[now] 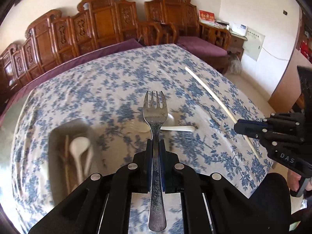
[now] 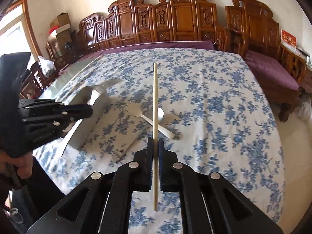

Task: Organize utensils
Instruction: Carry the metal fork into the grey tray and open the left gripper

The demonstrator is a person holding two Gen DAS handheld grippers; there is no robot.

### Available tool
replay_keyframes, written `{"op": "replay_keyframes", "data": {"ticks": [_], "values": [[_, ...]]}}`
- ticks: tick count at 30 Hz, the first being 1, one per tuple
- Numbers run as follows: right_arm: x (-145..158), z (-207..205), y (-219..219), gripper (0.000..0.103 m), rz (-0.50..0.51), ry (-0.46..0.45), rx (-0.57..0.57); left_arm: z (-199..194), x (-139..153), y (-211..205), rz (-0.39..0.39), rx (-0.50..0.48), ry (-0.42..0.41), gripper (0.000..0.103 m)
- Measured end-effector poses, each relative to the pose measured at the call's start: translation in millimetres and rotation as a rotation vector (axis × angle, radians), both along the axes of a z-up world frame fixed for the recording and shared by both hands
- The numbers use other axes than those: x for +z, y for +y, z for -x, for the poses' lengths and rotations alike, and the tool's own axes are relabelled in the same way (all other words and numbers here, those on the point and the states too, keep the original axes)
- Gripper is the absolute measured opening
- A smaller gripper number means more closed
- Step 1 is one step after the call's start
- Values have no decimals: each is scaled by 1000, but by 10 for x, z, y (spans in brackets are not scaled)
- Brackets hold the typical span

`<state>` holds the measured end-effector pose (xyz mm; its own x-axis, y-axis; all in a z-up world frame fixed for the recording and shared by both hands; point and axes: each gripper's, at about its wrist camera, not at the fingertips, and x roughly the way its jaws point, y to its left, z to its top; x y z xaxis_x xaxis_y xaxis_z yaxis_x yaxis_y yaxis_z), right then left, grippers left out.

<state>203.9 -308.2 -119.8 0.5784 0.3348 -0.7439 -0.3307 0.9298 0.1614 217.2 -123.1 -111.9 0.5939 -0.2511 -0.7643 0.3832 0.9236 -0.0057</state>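
Steel, stiff and slick: long-handled metal fork (image 1: 155,128) clamped mid-handle in left gripper (image 1: 155,142), tines forward, aloft over blue-flowered tablecloth (image 1: 117,74). Pale slender chopstick (image 2: 155,117), light and rigid, pinched near its lower third by right gripper (image 2: 155,142), likely to pivot. White plastic spoon (image 2: 159,120) loose on cloth between. Grey rectangular tray (image 1: 58,136), part-filled, near left table edge; open cloth beyond for swinging.

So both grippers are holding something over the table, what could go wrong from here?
1. The chopstick is long and pinched near one end by the right gripper; it may pivot or slip.
2. The fork could knock the spoon already in the tray when dropped in.
3. The two grippers sit close and might collide.
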Motion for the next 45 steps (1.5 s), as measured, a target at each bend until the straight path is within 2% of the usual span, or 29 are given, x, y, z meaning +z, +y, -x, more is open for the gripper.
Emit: {"op": "replay_keyframes", "data": {"ticks": [5,9,15,21,33,42,45], "values": [[11,-70,246,6,16,5,16,-32,143,373,26,39,-25,6],[6,-122,467,6,18,6,35,-89,120,682,40,74,-24,6],[-78,-260,819,6,-8,31,72,-318,-102,1144,39,145,17,6],[-159,-390,1134,6,-7,48,111,-504,-356,1425,24,198,60,6],[-206,-405,1318,6,-19,62,137,-707,-797,1537,-24,247,153,6],[-216,-365,1375,6,-21,65,147,-749,-905,1463,-42,233,211,6],[-195,-343,1418,6,-17,62,153,-726,-855,1486,-37,239,205,8]]}}
